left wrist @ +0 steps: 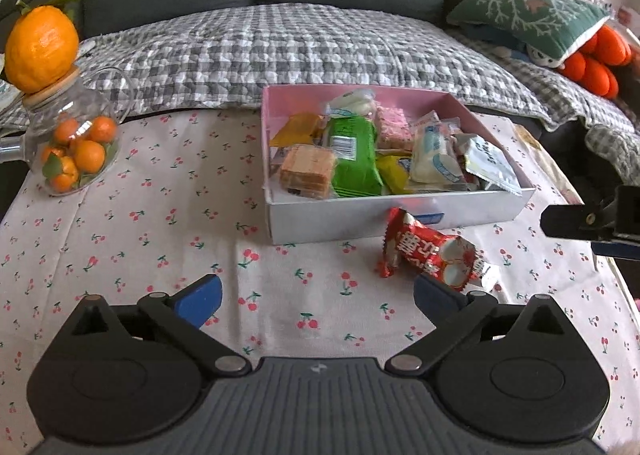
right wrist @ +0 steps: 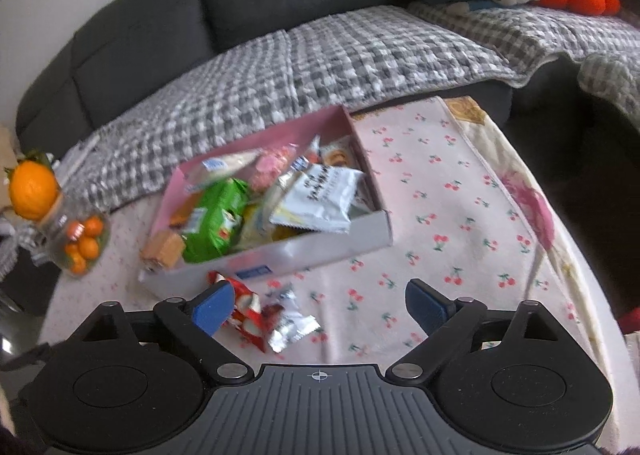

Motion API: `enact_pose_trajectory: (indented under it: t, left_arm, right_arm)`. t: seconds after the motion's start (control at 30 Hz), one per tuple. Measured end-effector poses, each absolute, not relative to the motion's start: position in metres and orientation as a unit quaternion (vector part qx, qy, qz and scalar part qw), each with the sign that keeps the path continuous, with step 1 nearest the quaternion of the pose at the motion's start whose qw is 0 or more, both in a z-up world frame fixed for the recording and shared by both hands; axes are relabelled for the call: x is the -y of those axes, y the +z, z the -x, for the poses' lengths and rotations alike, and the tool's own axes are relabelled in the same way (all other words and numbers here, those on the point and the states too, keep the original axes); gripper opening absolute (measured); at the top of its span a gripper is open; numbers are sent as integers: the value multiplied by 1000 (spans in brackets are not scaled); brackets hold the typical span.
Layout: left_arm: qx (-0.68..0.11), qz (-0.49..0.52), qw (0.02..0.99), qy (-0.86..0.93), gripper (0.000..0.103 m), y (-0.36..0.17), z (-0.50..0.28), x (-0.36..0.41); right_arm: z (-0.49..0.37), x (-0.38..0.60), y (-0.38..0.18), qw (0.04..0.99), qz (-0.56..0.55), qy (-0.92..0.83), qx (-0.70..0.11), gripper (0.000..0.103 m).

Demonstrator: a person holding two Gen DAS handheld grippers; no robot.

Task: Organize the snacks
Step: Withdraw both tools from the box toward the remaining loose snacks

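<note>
light: soft, even daylight | shadows: faint | right view: motion-blurred | edges: fisheye-bent, dark corners

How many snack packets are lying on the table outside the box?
1: the red snack packet on the tablecloth, just in front of the box's near wall. Others could be hidden behind the box.

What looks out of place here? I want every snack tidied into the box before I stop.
One red snack packet lies loose on the cherry-print tablecloth, just in front of the white box, while the other snacks sit piled inside it. Both the left gripper and the right gripper are open and empty.
</note>
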State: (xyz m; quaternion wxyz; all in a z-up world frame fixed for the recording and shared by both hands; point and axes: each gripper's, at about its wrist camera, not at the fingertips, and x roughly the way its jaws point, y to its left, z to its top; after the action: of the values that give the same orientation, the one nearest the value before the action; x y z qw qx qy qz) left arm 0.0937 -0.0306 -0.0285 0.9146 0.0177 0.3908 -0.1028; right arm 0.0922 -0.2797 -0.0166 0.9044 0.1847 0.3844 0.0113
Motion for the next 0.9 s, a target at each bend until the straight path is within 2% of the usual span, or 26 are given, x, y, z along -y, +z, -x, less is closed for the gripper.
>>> enact_pose_trajectory:
  t: [0.47,0.67,0.9]
  left_arm:
    - [-368,-26,911,-185,101,-49,-91,65]
    - [-342,-45,915,-209,96,-50,-91,79]
    - [-342,29,921,-181,92,-51,-109,74]
  right_arm:
    - [-86,297,-35,896,-159,-5,-415,94]
    - [-86,307,-43,890,-160,-14,-427,94]
    - [-89,310,-48,884,-172,-17,-434,94]
